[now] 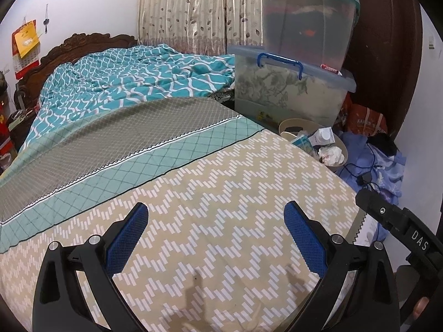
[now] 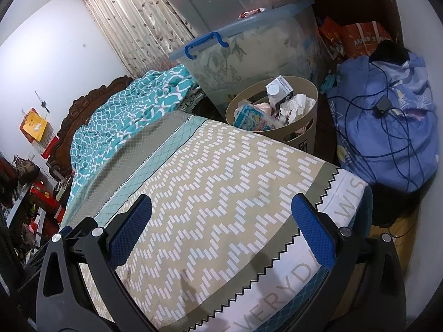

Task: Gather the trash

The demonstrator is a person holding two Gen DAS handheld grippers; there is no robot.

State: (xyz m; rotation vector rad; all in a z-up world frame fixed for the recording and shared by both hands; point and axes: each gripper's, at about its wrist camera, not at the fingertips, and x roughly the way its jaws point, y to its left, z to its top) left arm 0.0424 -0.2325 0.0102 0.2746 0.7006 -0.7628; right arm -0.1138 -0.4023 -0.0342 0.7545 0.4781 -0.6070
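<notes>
Zigzag-woven bedspread, round beige bin of crumpled trash, both tools spread empty

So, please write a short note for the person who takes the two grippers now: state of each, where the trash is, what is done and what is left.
Left gripper: open, empty, over the bed.
Right gripper: open, empty, over the bed's foot corner.
Waste bin stands on the floor beside the bed, already holding a milk carton, crumpled paper and a tissue pack.
Done: no trash shows on the visible bed cover.
Left: look for loose trash outside these views; nothing is held now.
</notes>
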